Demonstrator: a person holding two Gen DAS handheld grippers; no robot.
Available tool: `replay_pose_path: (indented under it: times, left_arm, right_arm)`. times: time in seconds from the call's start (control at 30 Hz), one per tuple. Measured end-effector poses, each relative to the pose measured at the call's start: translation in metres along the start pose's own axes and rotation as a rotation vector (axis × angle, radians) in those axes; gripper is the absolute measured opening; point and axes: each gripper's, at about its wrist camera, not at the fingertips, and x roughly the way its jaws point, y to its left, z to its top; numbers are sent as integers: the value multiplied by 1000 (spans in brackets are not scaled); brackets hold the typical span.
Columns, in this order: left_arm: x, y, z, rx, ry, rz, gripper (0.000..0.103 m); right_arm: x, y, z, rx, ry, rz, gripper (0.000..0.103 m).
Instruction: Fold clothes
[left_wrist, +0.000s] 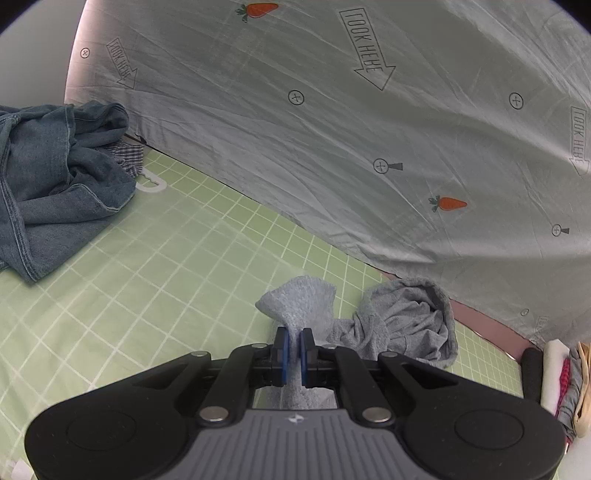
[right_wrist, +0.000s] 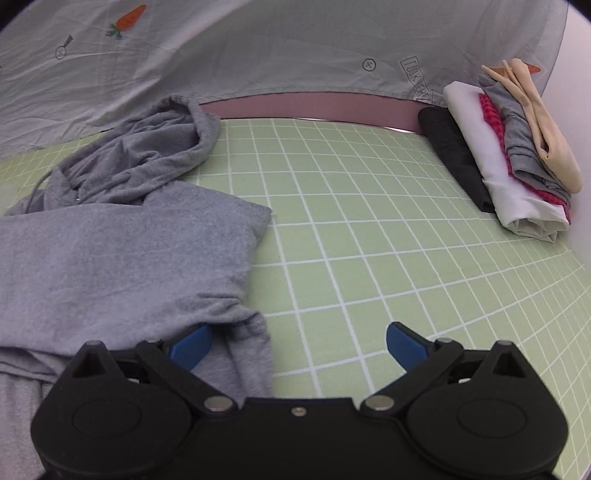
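A grey hoodie (right_wrist: 129, 251) lies partly folded on the green checked mat (right_wrist: 369, 240), its hood (right_wrist: 177, 140) bunched toward the back. In the left wrist view my left gripper (left_wrist: 294, 354) is shut on a bunched part of the grey hoodie (left_wrist: 299, 306), cloth pinched between the blue pads; the hood (left_wrist: 410, 325) lies just to the right. My right gripper (right_wrist: 299, 341) stands open low over the mat at the hoodie's right edge. Its left blue finger (right_wrist: 190, 345) touches a fold of the cloth, its right finger (right_wrist: 404, 343) is over bare mat.
A crumpled denim garment (left_wrist: 55, 184) with a checked cloth lies at the mat's far left. A stack of folded clothes (right_wrist: 509, 155) sits at the back right. A pale printed sheet (left_wrist: 332, 129) hangs behind the mat. Bare mat lies between hoodie and stack.
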Motion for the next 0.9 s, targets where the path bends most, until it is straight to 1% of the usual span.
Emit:
replay_pose_path:
  times: [0.07, 0.2, 0.37, 0.47, 0.57, 0.63, 0.73, 0.83, 0.9]
  left_arm:
    - [-1, 2, 0, 22, 14, -16, 6]
    - [-2, 8, 3, 58, 42, -50, 6]
    - [-2, 13, 10, 110, 65, -105, 6]
    - [-1, 16, 11, 147, 77, -125, 6]
    - [2, 24, 13, 150, 92, -144, 6]
    - [5, 27, 14, 173, 94, -153, 6]
    - [11, 31, 16, 203, 95, -152, 6]
    - [20, 39, 17, 159, 112, -144, 6]
    - [24, 43, 15, 138, 118, -134, 6]
  right_arm:
    - [-10, 13, -6, 13, -9, 25, 102]
    - [-23, 45, -19, 10, -14, 43, 102]
    - [-28, 84, -34, 28, 2, 77, 102]
    - [-28, 107, -36, 35, -3, 102, 102]
    - [-21, 128, -34, 14, 1, 94, 102]
    - [-17, 138, -31, 11, -9, 78, 102]
    - [-11, 136, -23, 76, -27, 33, 102]
    - [-5, 120, -14, 151, -28, 0, 103]
    - [-2, 101, -10, 212, -17, -31, 103]
